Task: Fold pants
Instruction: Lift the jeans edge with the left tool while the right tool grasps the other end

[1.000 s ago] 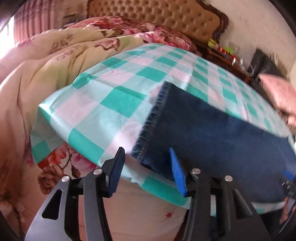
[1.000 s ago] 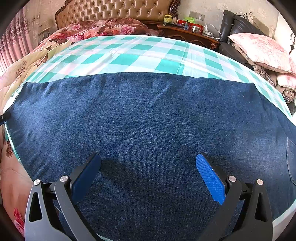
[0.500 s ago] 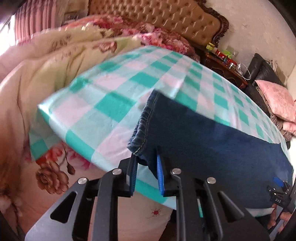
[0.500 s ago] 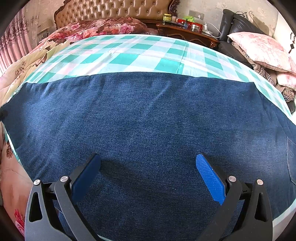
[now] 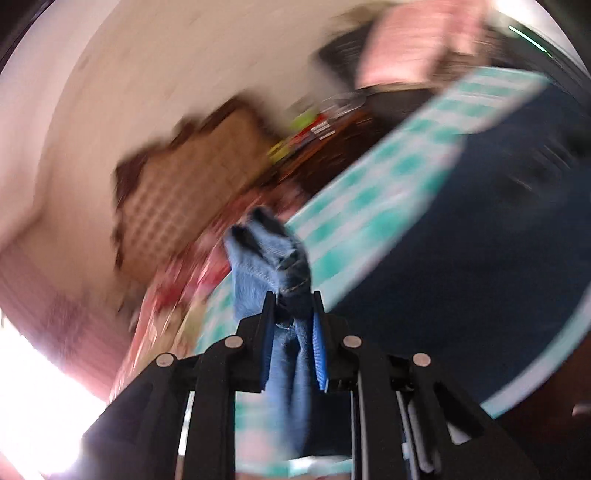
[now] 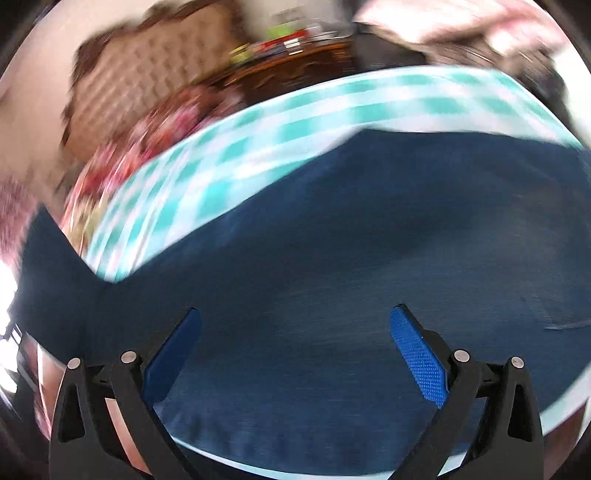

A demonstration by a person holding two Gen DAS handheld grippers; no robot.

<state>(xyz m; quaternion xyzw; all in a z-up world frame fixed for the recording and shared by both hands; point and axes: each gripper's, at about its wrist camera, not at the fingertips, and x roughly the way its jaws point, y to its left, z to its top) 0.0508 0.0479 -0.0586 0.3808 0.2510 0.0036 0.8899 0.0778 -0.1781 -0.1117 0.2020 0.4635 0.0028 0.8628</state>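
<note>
Dark blue denim pants (image 6: pixel 351 229) lie on a green and white checked sheet (image 6: pixel 258 147) on the bed. My left gripper (image 5: pixel 291 306) is shut on the hem end of the pant legs (image 5: pixel 273 258) and holds it lifted off the bed, with the paler inside of the cloth showing. The rest of the pants (image 5: pixel 480 240) lies flat to the right in the left wrist view. My right gripper (image 6: pixel 295 332) is open and empty, just above the middle of the pants. Both views are motion-blurred.
A tufted brown headboard (image 6: pixel 140 81) and flowered bedding (image 6: pixel 147 140) are at the back left. A wooden nightstand (image 6: pixel 288 55) with small items stands behind the bed. Pink pillows (image 6: pixel 461 22) lie at the back right.
My left gripper closed on the hem, then lifted it off the bed and swung it up and to the right. The lifted leg end now shows at the left of the right wrist view.
</note>
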